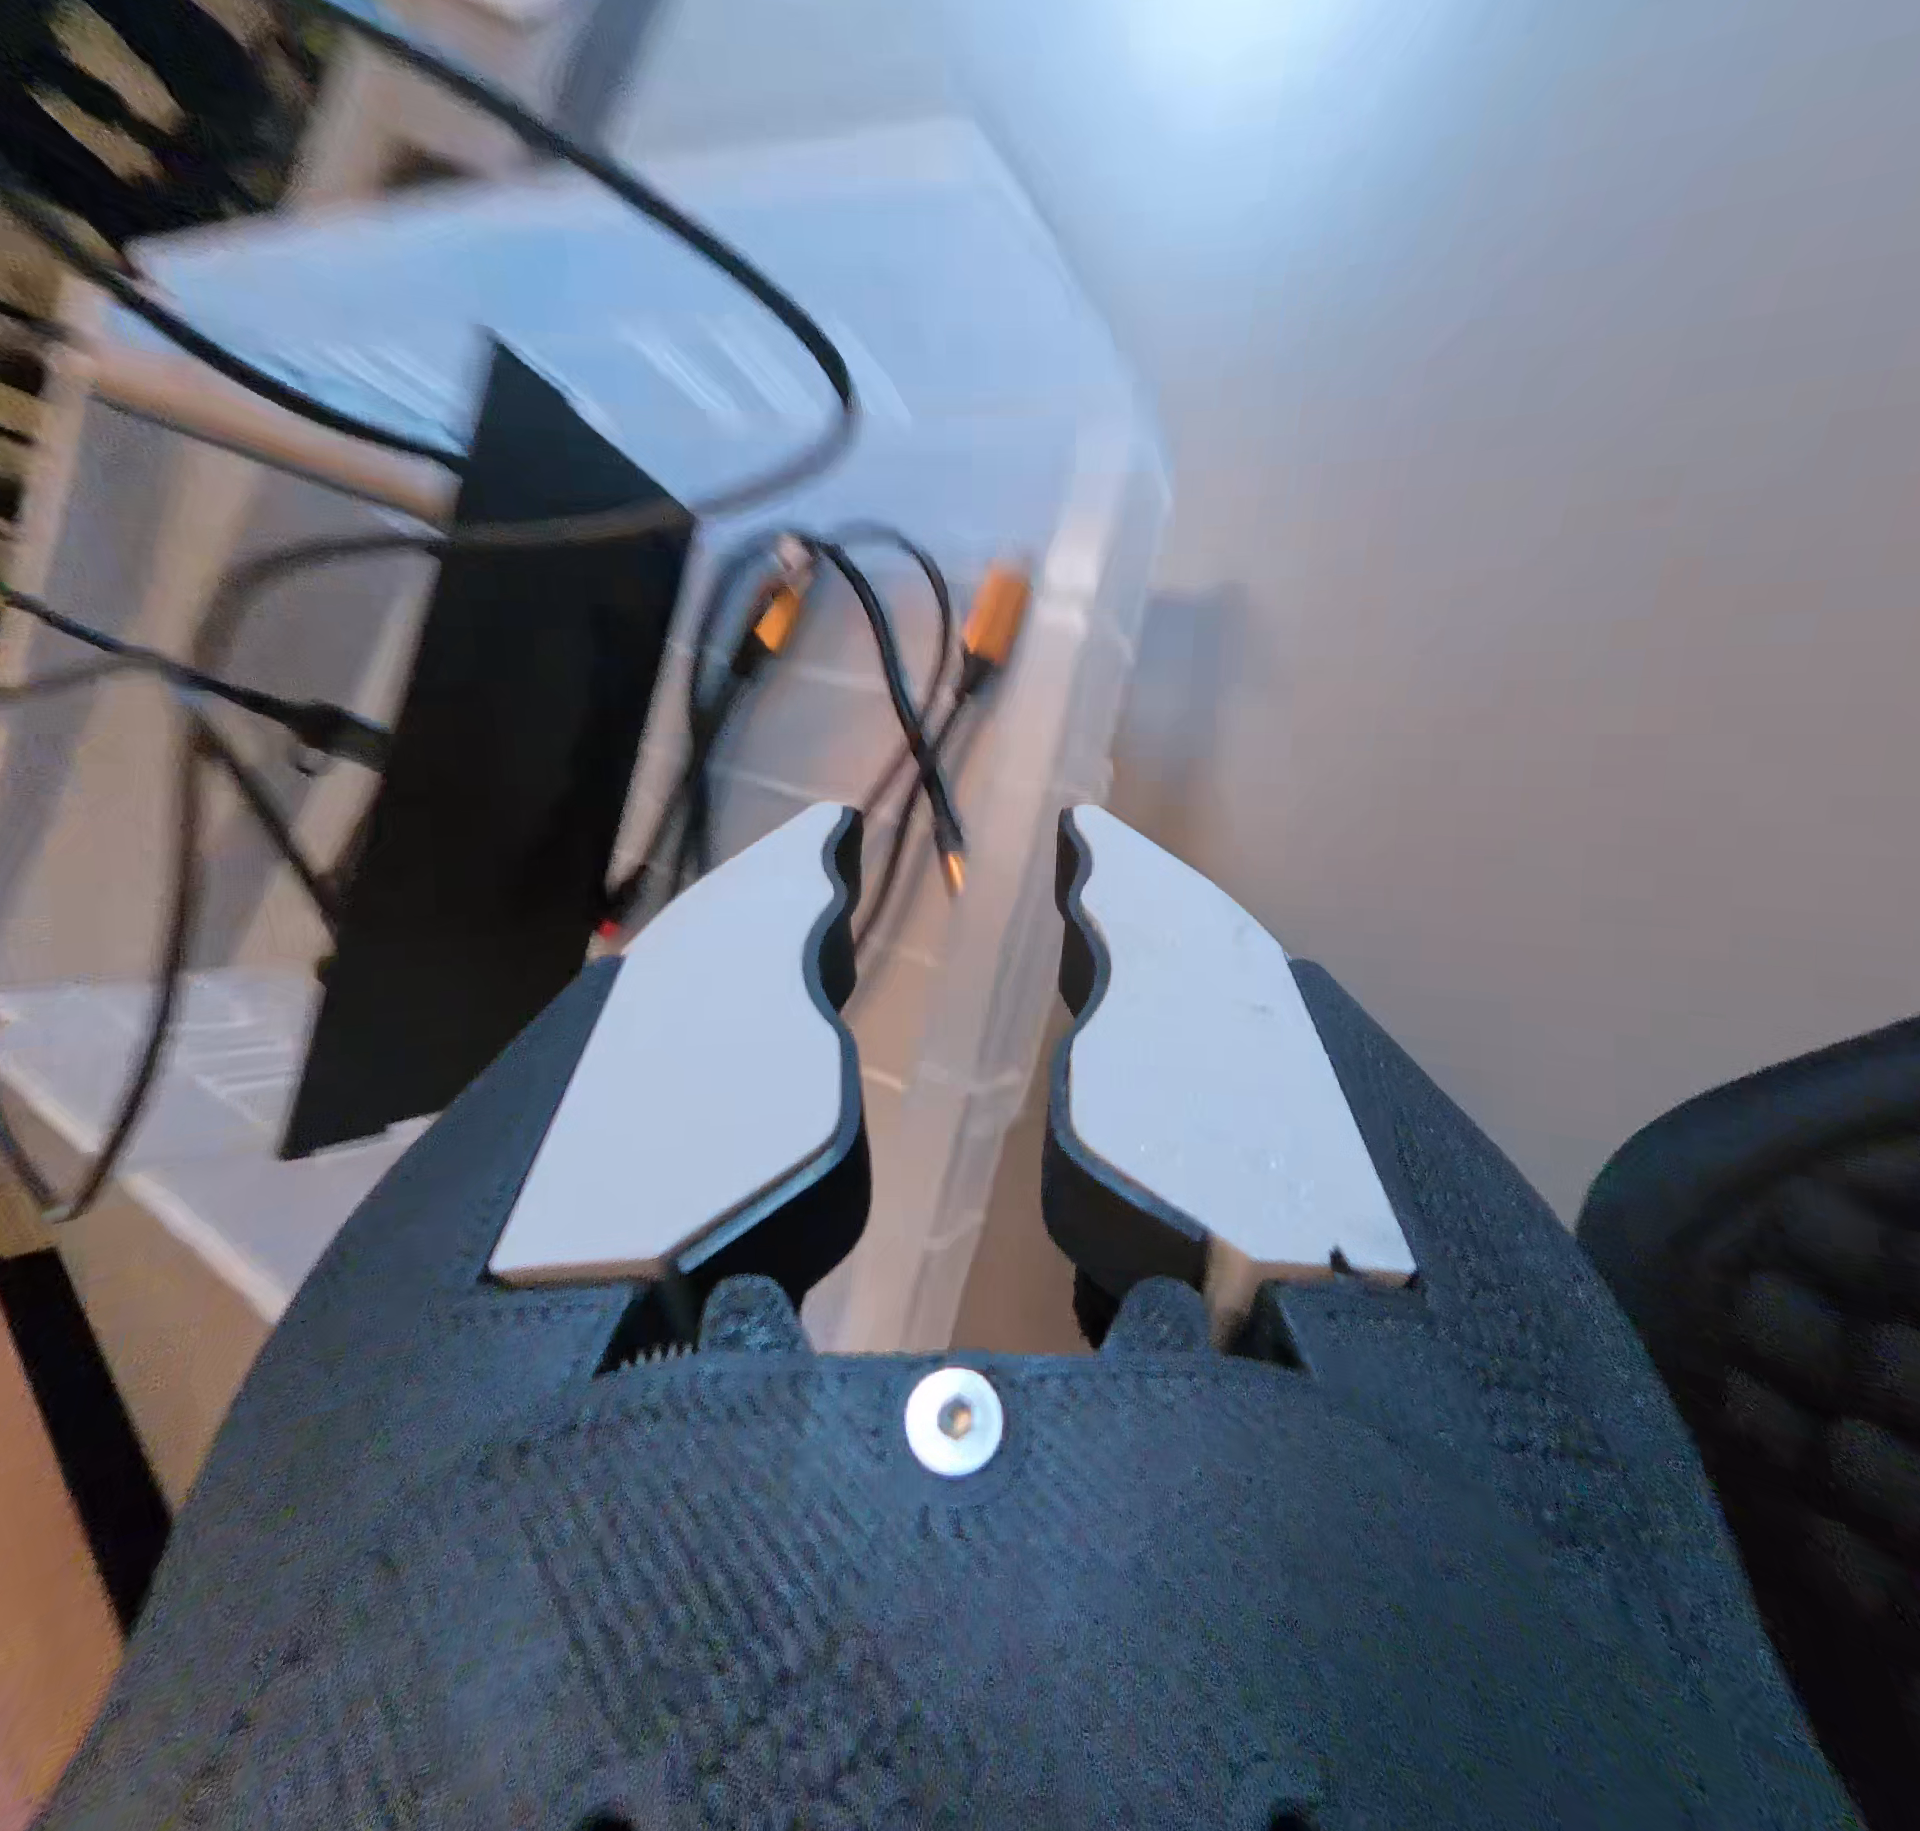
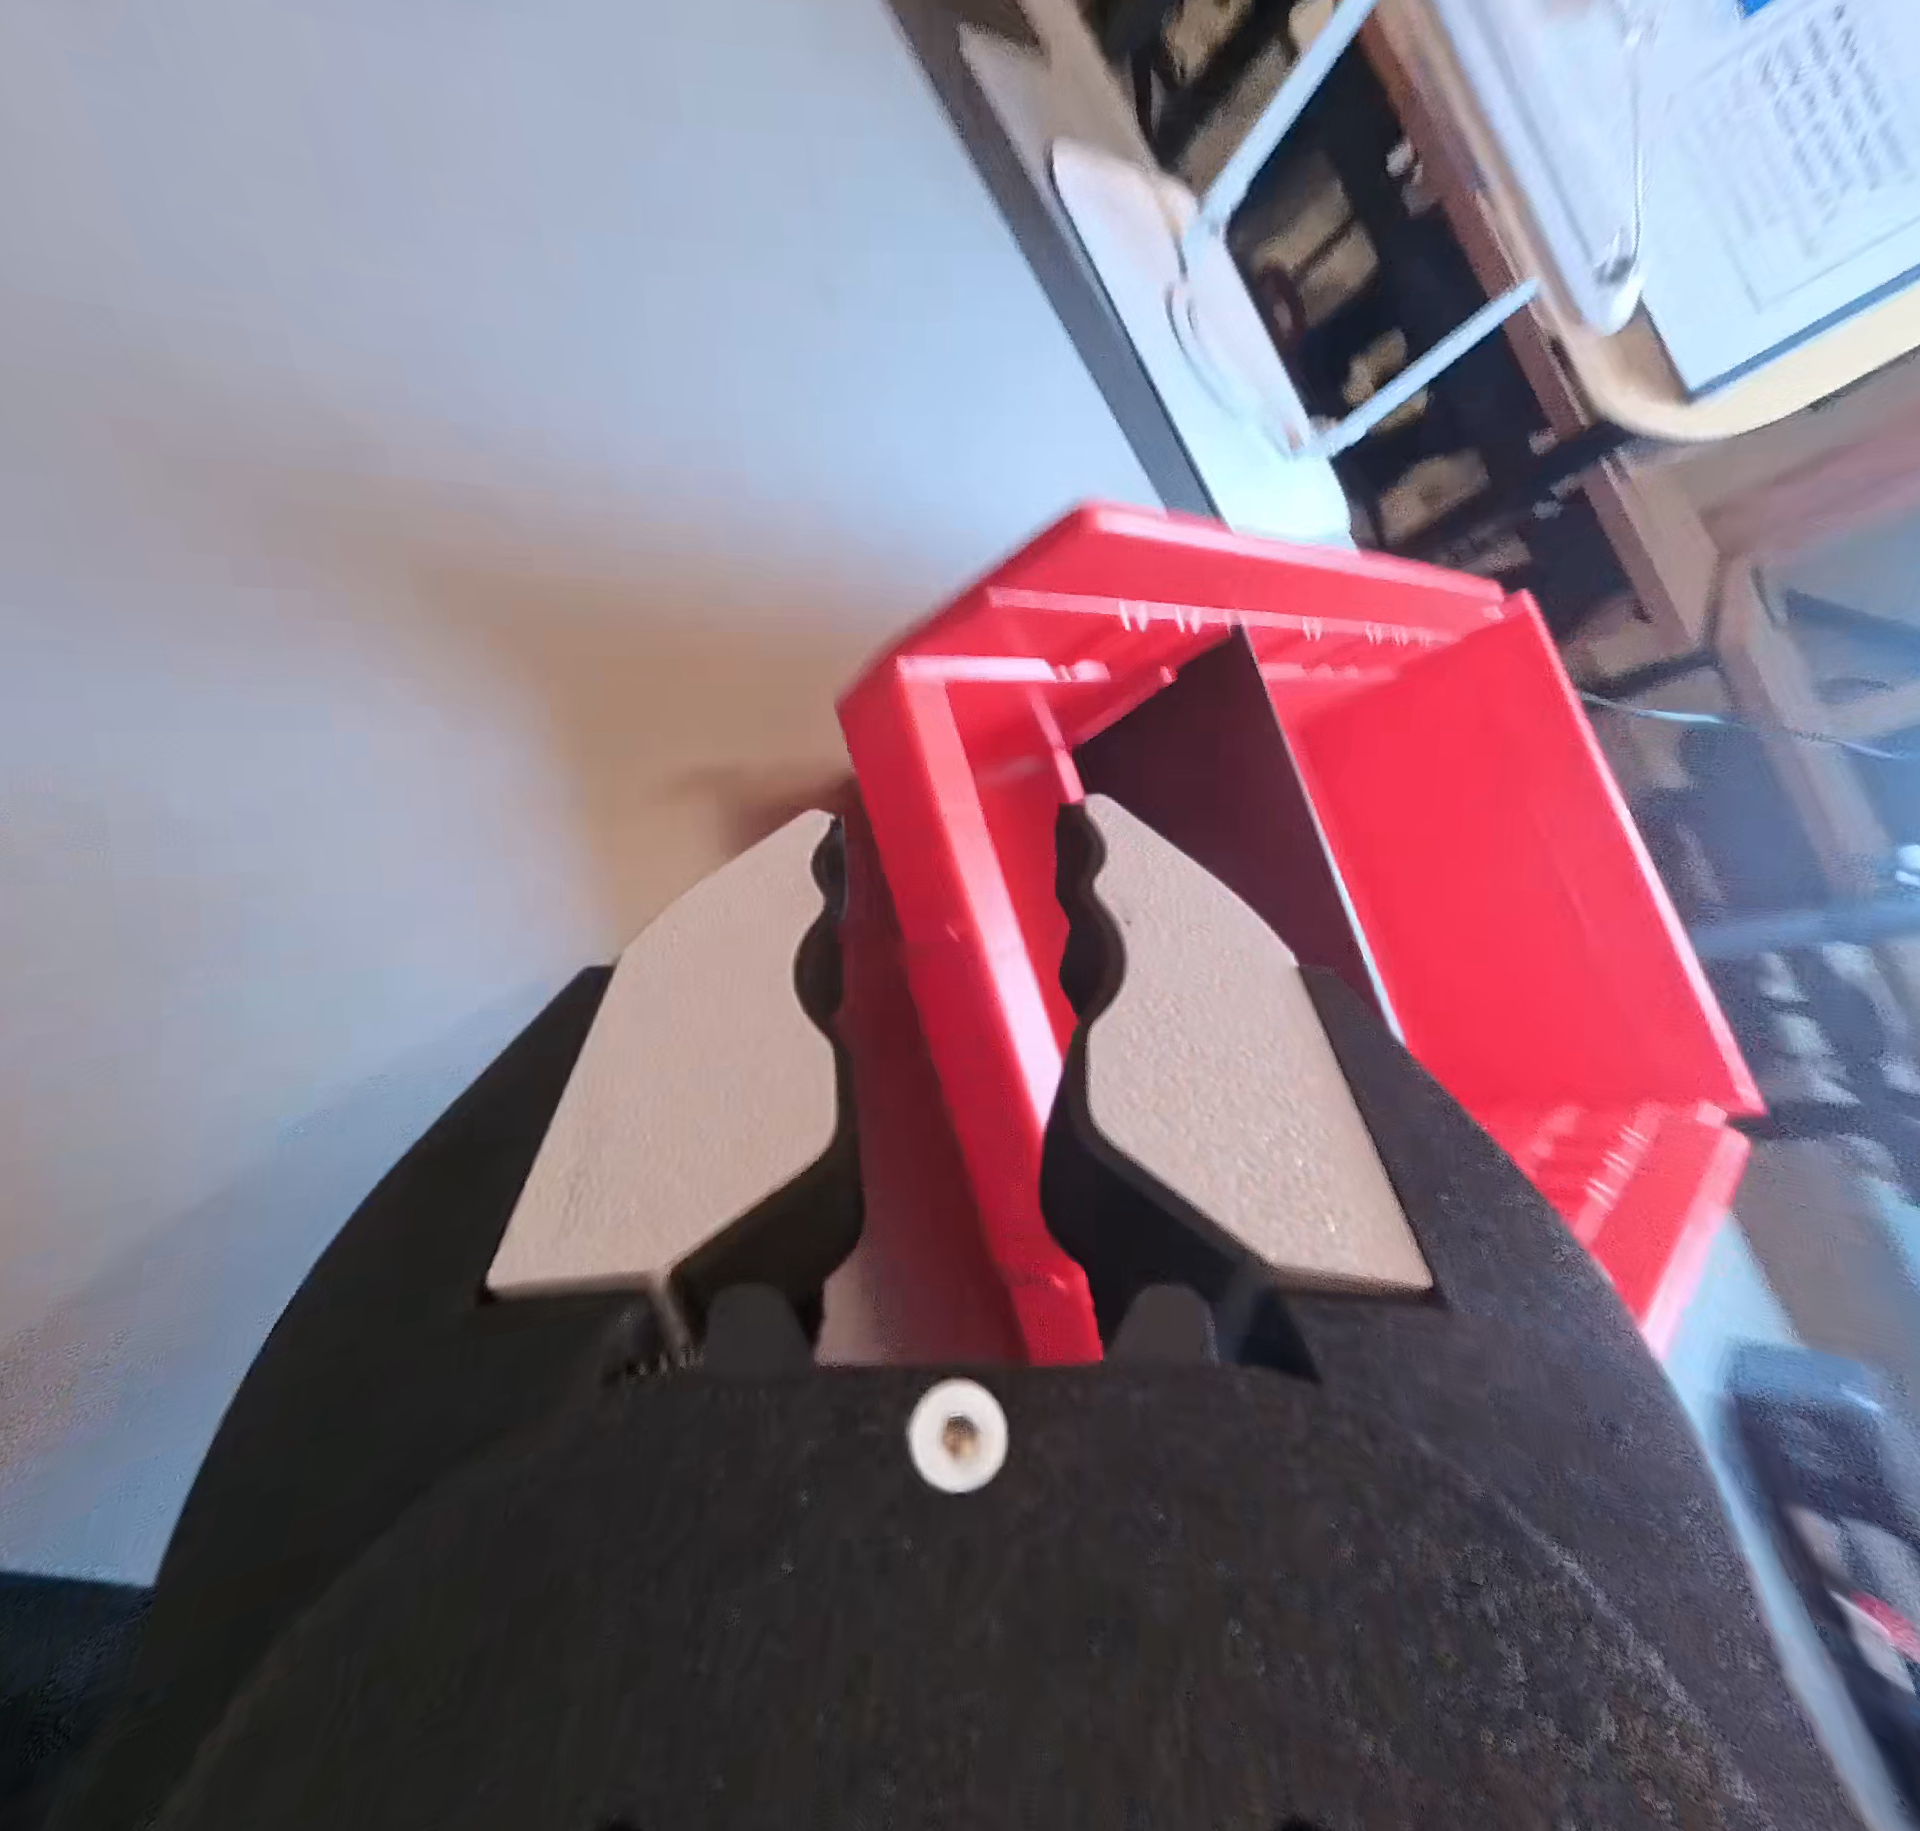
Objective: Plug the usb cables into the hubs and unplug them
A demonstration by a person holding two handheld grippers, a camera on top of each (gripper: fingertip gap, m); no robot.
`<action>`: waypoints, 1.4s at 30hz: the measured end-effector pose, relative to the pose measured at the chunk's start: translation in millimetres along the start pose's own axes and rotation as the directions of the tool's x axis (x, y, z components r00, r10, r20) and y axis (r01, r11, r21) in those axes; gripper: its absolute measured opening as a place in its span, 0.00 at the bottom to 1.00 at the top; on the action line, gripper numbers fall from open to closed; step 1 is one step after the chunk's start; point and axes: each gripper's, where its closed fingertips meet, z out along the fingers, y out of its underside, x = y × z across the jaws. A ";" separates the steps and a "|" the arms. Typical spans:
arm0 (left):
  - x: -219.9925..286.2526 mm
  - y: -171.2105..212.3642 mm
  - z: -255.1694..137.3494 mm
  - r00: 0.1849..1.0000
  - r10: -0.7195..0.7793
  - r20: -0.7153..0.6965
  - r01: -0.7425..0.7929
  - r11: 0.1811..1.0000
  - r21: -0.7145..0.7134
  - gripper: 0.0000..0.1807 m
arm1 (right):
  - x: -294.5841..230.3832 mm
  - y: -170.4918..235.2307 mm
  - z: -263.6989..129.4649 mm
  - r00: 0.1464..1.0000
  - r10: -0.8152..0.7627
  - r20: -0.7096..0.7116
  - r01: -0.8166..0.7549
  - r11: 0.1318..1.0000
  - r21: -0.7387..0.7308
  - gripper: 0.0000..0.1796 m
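Note:
In the left wrist view my left gripper [image 1: 956,836] is open and empty, with a wide gap between its jaws. Beyond it, black USB cables with orange plugs [image 1: 779,620] [image 1: 994,609] lie loose and blurred against a clear plastic bin [image 1: 1049,493]. A thin cable tip [image 1: 951,862] sits just past my fingertips. A tall black box [image 1: 499,742], with a cable plugged into its left side, stands to the left. In the right wrist view my right gripper [image 2: 951,836] is shut on the side wall of a red plastic bin [image 2: 1455,898], which is tilted.
A black divider [image 2: 1195,794] sits inside the red bin. Cluttered shelves [image 2: 1351,254] and a table edge with papers [image 2: 1766,223] are at upper right. A pale wall [image 1: 1507,431] is to the right. A black mesh chair [image 1: 1766,1366] is at lower right. The grippers' ends are close to 40 centimeters from one another.

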 end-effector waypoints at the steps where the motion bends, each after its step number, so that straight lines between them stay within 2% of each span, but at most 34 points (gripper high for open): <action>1: -9.5 -16.8 -12.2 0.999 -0.042 0.003 0.042 0.997 0.070 0.19 | -5.9 -10.5 -2.5 0.998 0.049 0.027 -0.050 0.997 0.059 0.22; 5: -78.5 -72.5 -45.9 0.970 -0.241 0.037 0.222 0.936 0.272 0.19 | -27.7 -43.2 -3.6 0.966 0.209 0.152 -0.242 0.937 0.250 0.20; 8: -131.9 -96.6 -37.9 0.903 -0.427 -0.047 0.423 0.862 0.281 0.20 | -46.8 -50.6 1.7 0.938 0.243 0.246 -0.312 0.901 0.300 0.19; 12: -180.5 -92.5 18.4 0.822 -0.565 -0.072 0.570 0.814 0.114 0.23 | -62.5 -42.7 7.5 0.927 0.237 0.290 -0.319 0.906 0.277 0.19; 15: -188.9 -71.2 68.6 0.795 -0.604 -0.055 0.599 0.797 -0.080 0.25 | -64.9 -38.7 7.3 0.932 0.223 0.285 -0.301 0.915 0.269 0.18; 19: -189.9 -53.3 113.7 0.767 -0.639 -0.057 0.609 0.753 -0.248 0.26 | -64.0 -40.4 3.5 0.937 0.217 0.276 -0.294 0.913 0.283 0.17; 22: -185.8 -50.2 134.1 0.740 -0.666 -0.094 0.608 0.722 -0.329 0.27 | -55.0 -33.9 4.7 0.960 0.199 0.196 -0.246 0.934 0.257 0.16; 25: -189.6 -47.2 145.1 0.740 -0.666 -0.088 0.603 0.717 -0.350 0.19 | -37.1 -26.8 2.5 0.991 0.127 0.045 -0.134 0.961 0.242 0.16; 27: -193.6 -51.3 143.0 0.725 -0.681 -0.109 0.621 0.713 -0.324 0.15 | -32.4 -21.1 1.0 0.994 0.104 0.012 -0.105 0.971 0.216 0.16; 30: -206.9 -61.2 122.6 0.761 -0.641 -0.098 0.605 0.756 -0.252 0.09 | -28.1 -18.7 -2.1 0.993 0.116 0.002 -0.114 0.970 0.217 0.16; 32: -217.4 -76.2 96.9 0.788 -0.608 -0.094 0.589 0.790 -0.169 0.09 | -27.5 -19.5 -2.7 0.991 0.131 0.013 -0.131 0.965 0.226 0.16; 35: -235.7 -108.2 42.4 0.829 -0.556 -0.056 0.557 0.830 0.010 0.09 | -29.9 -22.0 -2.1 0.989 0.142 0.028 -0.144 0.961 0.235 0.16; 37: -241.3 -138.8 -2.0 0.876 -0.483 -0.015 0.478 0.862 0.169 0.09 | -32.6 -25.4 -1.6 0.988 0.151 0.039 -0.156 0.957 0.245 0.16; 39: -230.3 -172.9 -46.5 0.911 -0.413 -0.002 0.393 0.867 0.307 0.09 | -35.7 -31.7 -1.2 0.982 0.179 0.065 -0.190 0.945 0.267 0.16; 42: -182.8 -224.6 -99.2 0.963 -0.268 -0.036 0.250 0.835 0.491 0.09 | -36.6 -47.9 0.4 0.964 0.239 0.114 -0.263 0.913 0.312 0.16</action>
